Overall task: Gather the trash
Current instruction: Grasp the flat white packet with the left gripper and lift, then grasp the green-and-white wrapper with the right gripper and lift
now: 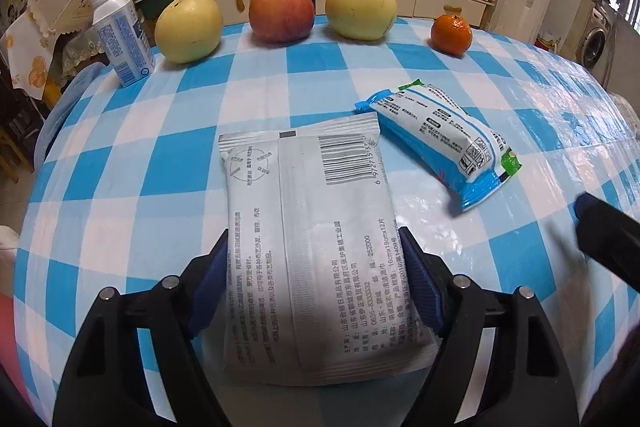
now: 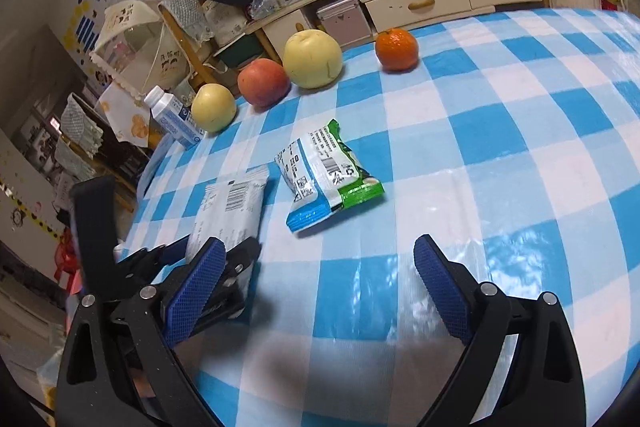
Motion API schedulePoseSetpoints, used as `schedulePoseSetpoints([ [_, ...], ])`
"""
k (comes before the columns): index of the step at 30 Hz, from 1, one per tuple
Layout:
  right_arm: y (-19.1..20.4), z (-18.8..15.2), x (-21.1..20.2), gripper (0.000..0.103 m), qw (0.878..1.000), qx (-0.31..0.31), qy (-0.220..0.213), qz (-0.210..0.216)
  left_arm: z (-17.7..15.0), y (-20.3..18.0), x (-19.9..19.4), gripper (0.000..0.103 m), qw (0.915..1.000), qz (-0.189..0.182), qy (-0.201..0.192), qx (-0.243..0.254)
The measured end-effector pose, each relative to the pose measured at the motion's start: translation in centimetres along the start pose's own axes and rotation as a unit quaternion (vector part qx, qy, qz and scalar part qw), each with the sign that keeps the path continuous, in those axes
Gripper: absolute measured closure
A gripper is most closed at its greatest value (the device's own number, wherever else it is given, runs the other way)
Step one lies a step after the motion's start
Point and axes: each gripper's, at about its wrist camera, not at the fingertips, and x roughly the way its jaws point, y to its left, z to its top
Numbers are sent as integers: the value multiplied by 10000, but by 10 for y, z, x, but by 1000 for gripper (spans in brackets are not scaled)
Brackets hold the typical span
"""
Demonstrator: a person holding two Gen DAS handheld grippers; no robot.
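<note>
A grey-white wipes packet point(image 1: 316, 239) lies flat on the blue-and-white checked tablecloth point(image 1: 132, 167). My left gripper point(image 1: 314, 247) straddles the packet's near half, its blue pads against both long edges. The packet also shows in the right wrist view point(image 2: 230, 215), with the left gripper point(image 2: 212, 259) around it. A blue, white and green snack wrapper point(image 1: 444, 139) lies to the right of the packet, also in the right wrist view point(image 2: 326, 179). My right gripper point(image 2: 320, 259) is open and empty above the cloth, nearer than the wrapper.
Along the table's far edge stand a white-and-blue milk bottle point(image 1: 120, 31), a yellow pear point(image 1: 188, 27), a red apple point(image 1: 281, 11), a second yellow pear point(image 1: 360, 6) and a mandarin point(image 1: 451, 33). Cluttered shelves and drawers point(image 2: 420, 3) stand beyond.
</note>
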Motion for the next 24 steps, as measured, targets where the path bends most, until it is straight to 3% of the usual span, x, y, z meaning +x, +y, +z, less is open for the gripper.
schedulePoseSetpoints([
  [8,3,14,35,9,9987,-391,59,-326,-20,31,-20,25,10000,69,-14,-43],
  [24,9,30,70,9,9993,-286,131,-223,-65,80,-64,25,9981,477,-180,-349],
])
